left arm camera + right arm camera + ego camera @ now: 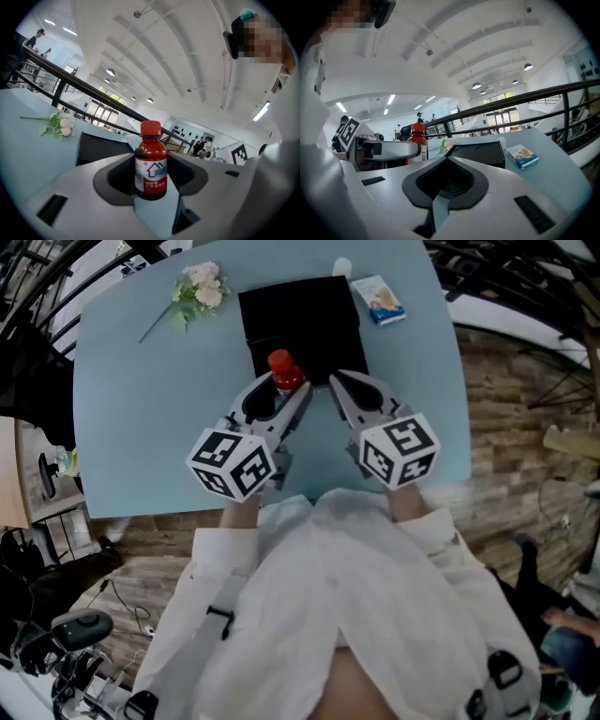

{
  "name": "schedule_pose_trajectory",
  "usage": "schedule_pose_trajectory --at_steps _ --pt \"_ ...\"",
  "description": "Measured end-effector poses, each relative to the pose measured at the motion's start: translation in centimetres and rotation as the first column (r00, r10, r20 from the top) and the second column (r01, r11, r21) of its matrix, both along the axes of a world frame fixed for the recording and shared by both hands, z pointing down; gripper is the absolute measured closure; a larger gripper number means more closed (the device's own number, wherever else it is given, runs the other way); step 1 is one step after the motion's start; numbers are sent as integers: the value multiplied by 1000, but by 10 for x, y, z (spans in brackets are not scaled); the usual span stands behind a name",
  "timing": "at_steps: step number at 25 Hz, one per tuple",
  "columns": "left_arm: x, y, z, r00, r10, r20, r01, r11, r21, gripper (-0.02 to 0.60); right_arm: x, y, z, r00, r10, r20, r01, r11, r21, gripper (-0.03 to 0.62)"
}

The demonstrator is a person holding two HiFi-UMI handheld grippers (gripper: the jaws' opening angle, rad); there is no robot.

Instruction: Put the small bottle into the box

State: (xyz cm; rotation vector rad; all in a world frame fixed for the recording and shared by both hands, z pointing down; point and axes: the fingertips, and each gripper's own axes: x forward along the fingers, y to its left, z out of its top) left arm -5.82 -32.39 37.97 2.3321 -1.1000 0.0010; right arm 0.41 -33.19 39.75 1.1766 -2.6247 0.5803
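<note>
A small dark bottle point(284, 371) with a red cap and a white label stands upright in the rounded recess of my left gripper point(279, 392), which is shut on it just off the near edge of the black box point(300, 320). In the left gripper view the bottle point(151, 164) fills the centre between the jaws, with the box point(101, 147) behind it to the left. My right gripper point(343, 382) hangs beside the left one, shut and holding nothing. From the right gripper view point(443, 180) I see the bottle point(417, 140) at the left and the box point(480, 152) straight ahead.
The light blue table point(141, 427) carries a sprig of pale flowers point(197, 292) at the far left and a small blue and white carton point(378, 298) to the right of the box. The table's near edge lies just under my grippers, with wooden floor beyond.
</note>
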Motion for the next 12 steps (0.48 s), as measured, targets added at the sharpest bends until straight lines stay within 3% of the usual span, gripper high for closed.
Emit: schedule_pose_trajectory --at_steps 5,12 --pt "2 -5 5 999 51 1 -51 999 -13 371 0 -5 9 999 41 -16 -41 999 -29 591" --pt "-1 -11 10 993 103 63 -102 995 -7 371 -2 -9 15 998 59 -29 -61 997 -45 591"
